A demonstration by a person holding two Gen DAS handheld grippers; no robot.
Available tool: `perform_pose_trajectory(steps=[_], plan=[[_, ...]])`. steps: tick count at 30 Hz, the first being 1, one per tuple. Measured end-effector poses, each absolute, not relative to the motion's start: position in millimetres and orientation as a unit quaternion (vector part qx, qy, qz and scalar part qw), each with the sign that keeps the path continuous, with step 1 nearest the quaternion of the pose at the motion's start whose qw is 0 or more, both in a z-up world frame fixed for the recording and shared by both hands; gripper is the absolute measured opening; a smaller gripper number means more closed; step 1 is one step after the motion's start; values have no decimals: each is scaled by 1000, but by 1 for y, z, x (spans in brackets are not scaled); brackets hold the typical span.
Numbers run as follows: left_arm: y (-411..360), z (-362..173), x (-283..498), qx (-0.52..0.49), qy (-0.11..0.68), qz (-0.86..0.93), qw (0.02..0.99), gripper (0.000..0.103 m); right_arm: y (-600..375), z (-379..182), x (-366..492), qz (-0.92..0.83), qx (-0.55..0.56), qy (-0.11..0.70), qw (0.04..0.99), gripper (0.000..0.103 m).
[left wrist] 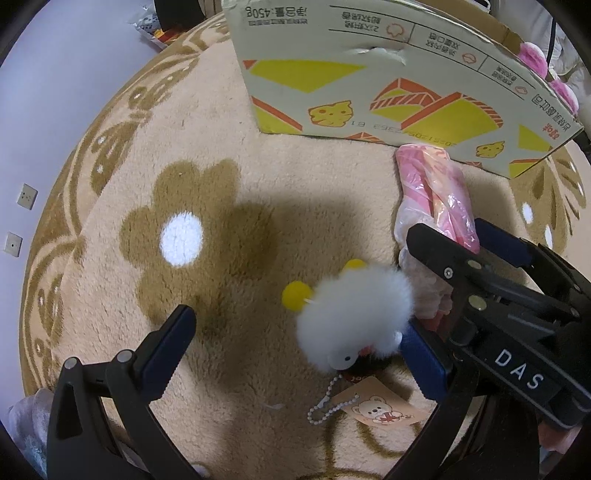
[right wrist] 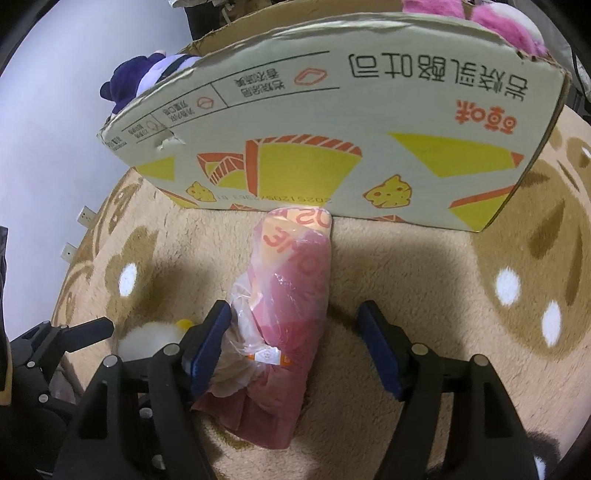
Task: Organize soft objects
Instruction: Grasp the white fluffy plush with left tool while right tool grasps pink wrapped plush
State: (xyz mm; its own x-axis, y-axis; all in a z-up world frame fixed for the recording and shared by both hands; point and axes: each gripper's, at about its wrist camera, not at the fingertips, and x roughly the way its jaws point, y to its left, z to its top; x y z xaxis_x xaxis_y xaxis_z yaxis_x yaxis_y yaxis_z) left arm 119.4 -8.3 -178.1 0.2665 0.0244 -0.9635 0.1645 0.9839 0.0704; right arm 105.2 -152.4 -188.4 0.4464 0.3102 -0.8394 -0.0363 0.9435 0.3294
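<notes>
While the cardboard box [right wrist: 332,122] is standing open-topped on the carpet [right wrist: 424,280] with plush toys already showing over its rim — a purple one [right wrist: 147,79] at one end, pink ones [right wrist: 498,22] at the other — two soft things are still waiting on the carpet in front of it. That suggests the box is serving as the collecting bin, and both hands are lining up on what is left.

Lying lengthwise with its far end touching the foot of the box is the pink bundle in a clear plastic bag [right wrist: 288,306]. The right gripper [right wrist: 295,343] is hanging over the bundle's near end, its fingers [right wrist: 210,350] spread wide: the left pad is touching the loose plastic, the other pad is standing clear beside it, so nothing is being squeezed yet. Straddling it crosswise looks like a sensible way to pinch the roll at its girth.

Further from the box, just beside the bundle's near end, the white fluffy toy [left wrist: 351,314] with yellow pom-poms is resting on the carpet, its bead chain and paper tag [left wrist: 384,410] trailing toward the camera. The left gripper [left wrist: 303,347] is pointing steeply down around it, fingers [left wrist: 170,350] wide apart and holding nothing — the toy is sitting close against the right-hand pad, well apart from the other.
</notes>
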Motion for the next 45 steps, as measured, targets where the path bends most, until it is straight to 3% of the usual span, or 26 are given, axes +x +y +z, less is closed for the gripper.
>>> perform_pose_trajectory(steps=[6,9,11,12,13,22,24,25,26,37,45], plan=[[-7,-179,119,79,602,-43,794,101,-147,-189,106,98,126,515,842,73],[-7,-179,118,76,601,-48,794,93,-149,-188,105,96,126,512,845,68],[-7,-180,119,71,602,-51,794,91,-152,-185,104,97,126,507,847,62],[-7,-179,119,72,601,-52,795,90,-154,-184,103,100,126,503,849,52],[-7,-179,118,73,599,-54,795,85,-154,-182,103,107,129,499,850,45],[-13,-178,115,86,595,-60,797,55,-158,-188,107,116,158,511,837,49],[-14,-177,115,87,594,-57,798,42,-156,-190,108,114,157,515,835,52],[-14,-176,115,86,593,-59,798,25,-152,-192,110,115,148,519,834,53],[-14,-175,114,78,595,-68,797,23,-149,-192,110,114,137,520,835,54],[-5,-169,108,39,603,-70,794,26,-145,-187,105,98,116,509,847,42],[-3,-156,102,35,591,-92,801,9,-150,-177,101,104,127,496,853,24]])
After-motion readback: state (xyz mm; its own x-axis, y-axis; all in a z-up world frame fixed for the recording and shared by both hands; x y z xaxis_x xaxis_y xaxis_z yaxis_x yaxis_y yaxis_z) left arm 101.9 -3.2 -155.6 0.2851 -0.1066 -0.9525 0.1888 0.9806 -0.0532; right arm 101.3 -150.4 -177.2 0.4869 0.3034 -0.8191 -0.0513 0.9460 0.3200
